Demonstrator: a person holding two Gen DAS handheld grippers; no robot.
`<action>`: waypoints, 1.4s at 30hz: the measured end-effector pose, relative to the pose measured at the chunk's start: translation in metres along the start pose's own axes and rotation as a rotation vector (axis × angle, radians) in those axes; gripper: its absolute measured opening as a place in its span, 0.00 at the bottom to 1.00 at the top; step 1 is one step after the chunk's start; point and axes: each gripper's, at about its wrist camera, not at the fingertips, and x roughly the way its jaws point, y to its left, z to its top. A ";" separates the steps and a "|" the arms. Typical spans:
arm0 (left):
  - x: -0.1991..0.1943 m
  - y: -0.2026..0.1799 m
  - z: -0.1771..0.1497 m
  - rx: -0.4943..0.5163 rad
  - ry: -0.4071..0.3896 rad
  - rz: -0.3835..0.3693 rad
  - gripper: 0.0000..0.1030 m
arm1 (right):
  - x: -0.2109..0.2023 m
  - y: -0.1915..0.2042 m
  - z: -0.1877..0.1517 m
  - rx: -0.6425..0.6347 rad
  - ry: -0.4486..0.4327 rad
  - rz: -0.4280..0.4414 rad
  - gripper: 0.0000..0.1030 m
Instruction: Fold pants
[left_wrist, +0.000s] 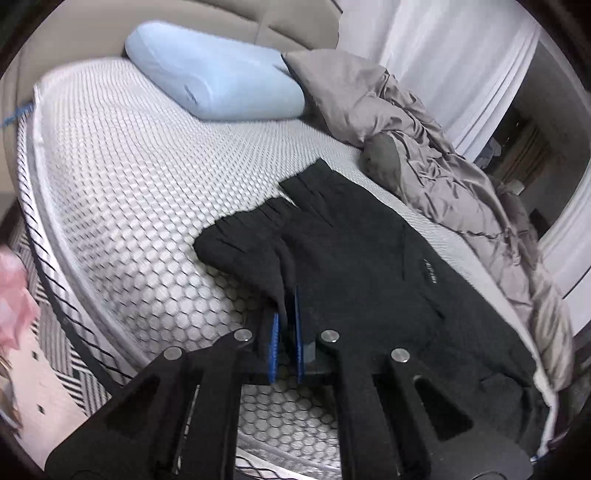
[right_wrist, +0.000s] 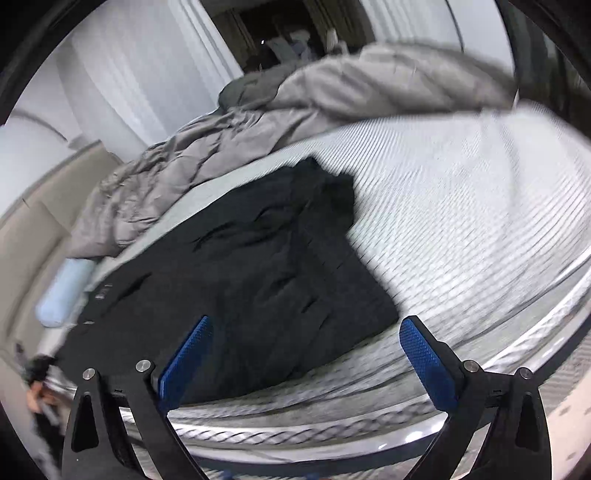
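Observation:
Black pants (left_wrist: 354, 258) lie spread on a white honeycomb-textured mattress (left_wrist: 129, 177), waistband toward the pillow. My left gripper (left_wrist: 286, 317) is shut on the near edge of the pants, close to the waistband, and black cloth is pinched between its blue pads. In the right wrist view the pants (right_wrist: 258, 258) stretch away from the near bed edge, folded lengthwise. My right gripper (right_wrist: 306, 332) stands open above the near edge of the pants, its blue pads (right_wrist: 424, 362) wide apart with nothing between them. That view is blurred.
A light blue pillow (left_wrist: 214, 81) rests at the head of the bed. A crumpled grey duvet (left_wrist: 443, 166) runs along the far side of the pants. White curtains (left_wrist: 461, 55) hang behind. A patterned rug (left_wrist: 62, 354) and pink cloth (left_wrist: 14, 299) lie beside the bed.

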 end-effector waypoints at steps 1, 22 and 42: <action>0.003 0.000 0.001 -0.002 0.010 -0.013 0.03 | 0.006 -0.003 -0.002 0.035 0.013 0.049 0.97; 0.013 -0.011 -0.013 0.026 0.045 0.030 0.00 | 0.021 -0.019 -0.016 0.172 -0.039 -0.017 0.31; 0.051 0.002 0.023 -0.132 0.044 0.036 0.01 | 0.010 -0.023 -0.021 0.191 -0.119 -0.047 0.15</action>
